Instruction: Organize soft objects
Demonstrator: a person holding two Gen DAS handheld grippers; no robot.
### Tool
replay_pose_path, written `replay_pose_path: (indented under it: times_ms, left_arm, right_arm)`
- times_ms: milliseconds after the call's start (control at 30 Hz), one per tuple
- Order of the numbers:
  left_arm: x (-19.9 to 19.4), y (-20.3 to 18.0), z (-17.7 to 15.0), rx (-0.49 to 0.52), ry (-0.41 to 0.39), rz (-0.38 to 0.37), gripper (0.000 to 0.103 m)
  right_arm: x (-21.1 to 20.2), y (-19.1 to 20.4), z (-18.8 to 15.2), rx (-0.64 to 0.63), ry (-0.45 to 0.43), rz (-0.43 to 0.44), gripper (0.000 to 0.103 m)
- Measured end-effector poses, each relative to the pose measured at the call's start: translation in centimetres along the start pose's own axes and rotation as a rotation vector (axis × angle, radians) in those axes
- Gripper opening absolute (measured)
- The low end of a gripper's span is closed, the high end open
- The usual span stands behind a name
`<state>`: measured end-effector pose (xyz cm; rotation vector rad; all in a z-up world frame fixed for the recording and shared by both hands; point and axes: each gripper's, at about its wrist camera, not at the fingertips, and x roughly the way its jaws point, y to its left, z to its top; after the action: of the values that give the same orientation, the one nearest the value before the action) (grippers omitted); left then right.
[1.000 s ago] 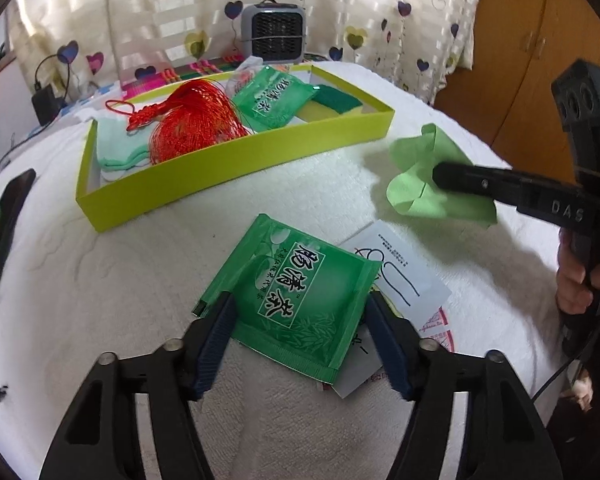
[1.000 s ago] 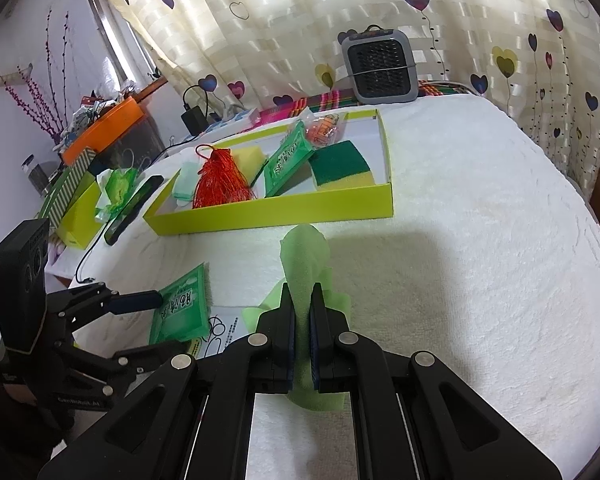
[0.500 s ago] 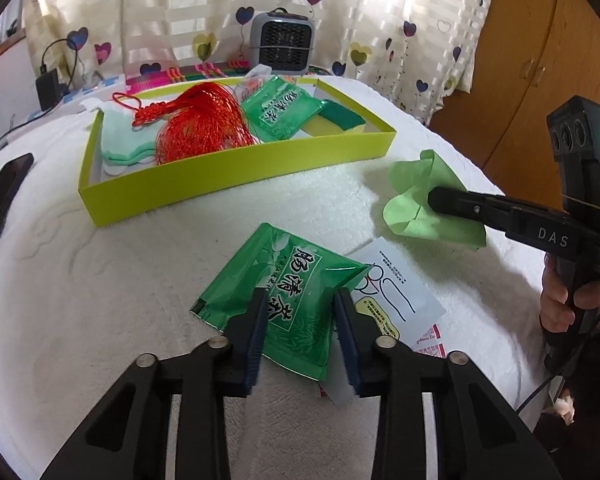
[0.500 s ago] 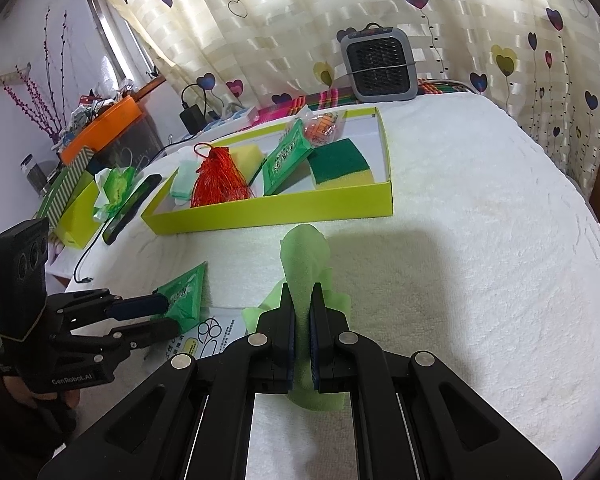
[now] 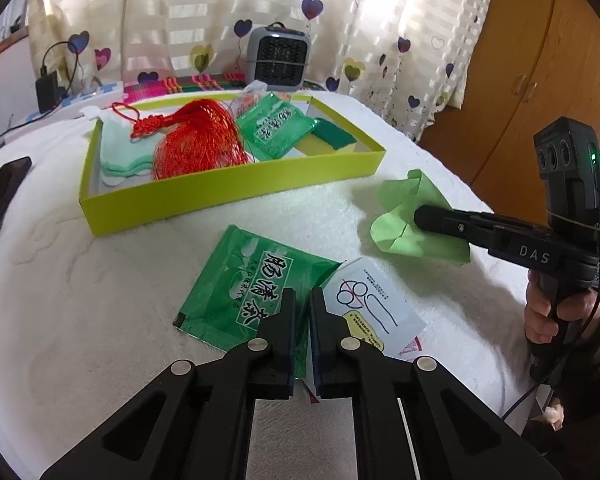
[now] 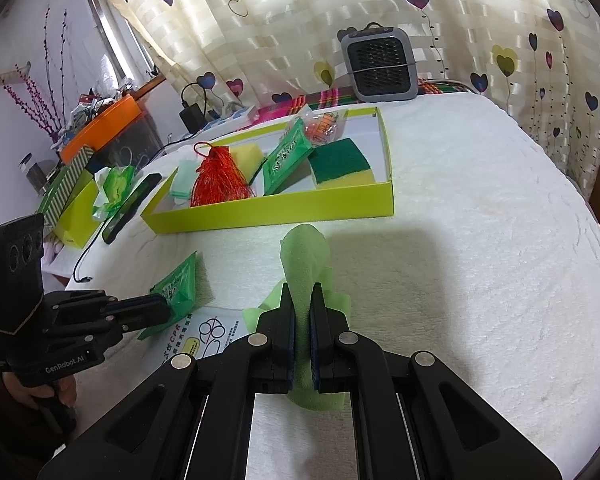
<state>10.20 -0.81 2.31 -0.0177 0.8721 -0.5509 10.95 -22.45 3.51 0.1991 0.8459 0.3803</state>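
Note:
A green tea packet lies on the white towel-covered table, partly over a white leaflet. My left gripper has its jaws closing on the packet's near right edge, which sits pinched between the pads. The right wrist view shows that packet tilted up at the left gripper. My right gripper is shut on a light green cloth, which stands up between its fingers; the cloth rests on the table to the right. Behind them, a lime tray holds a red tassel, another green packet, a sponge and pale cloths.
A grey heater stands behind the tray by the curtain. A black phone lies at the left table edge. A wooden cabinet is past the table's right edge. Boxes and cables crowd the far left.
The left jaws went from wide around the tea packet to nearly together on its right edge. The right gripper and its green cloth stayed still.

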Motion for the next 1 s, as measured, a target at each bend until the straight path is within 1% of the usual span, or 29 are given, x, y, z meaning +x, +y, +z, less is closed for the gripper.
replay_pose_path:
  times_ms: [167, 300, 467, 733, 800, 867, 933, 1000]
  left_arm:
    - [-0.9, -0.3, 0.4, 0.003, -0.031, -0.012, 0.006]
    - [-1.4, -0.7, 0.7, 0.019, -0.048, -0.004, 0.006]
    - [-1.8, -0.2, 0.8, 0.003, -0.06, 0.0, 0.006]
    - [-3.7, 0.3, 1.9, -0.002, -0.12, 0.03, 0.006]
    - [-4.4, 0.5, 2.3, -0.014, -0.141, 0.016, 0.006]
    - [-4.8, 0.6, 2.8, -0.006, -0.158, 0.031, 0.006]
    - [-4.9, 0.7, 3.1, 0.003, -0.159, 0.057, 0.006]
    - [-4.8, 0.8, 3.1, -0.001, -0.151, 0.058, 0.006]
  right_arm:
    - [-0.2, 0.1, 0.1, -0.003, -0.014, 0.003, 0.006]
    - [-0.5, 0.3, 0.2, -0.003, -0.023, 0.008, 0.006]
    - [-0.7, 0.6, 0.4, -0.004, -0.034, 0.011, 0.006]
    - [-1.5, 1.1, 0.9, -0.012, -0.06, 0.014, 0.006]
    - [-1.6, 1.2, 0.9, -0.015, -0.064, 0.014, 0.006]
    - [-1.6, 1.3, 1.0, -0.016, -0.067, 0.015, 0.006]
    - [-1.7, 1.4, 1.2, -0.018, -0.07, 0.016, 0.006]
    - [-1.7, 1.6, 1.3, -0.02, -0.073, 0.018, 0.006]
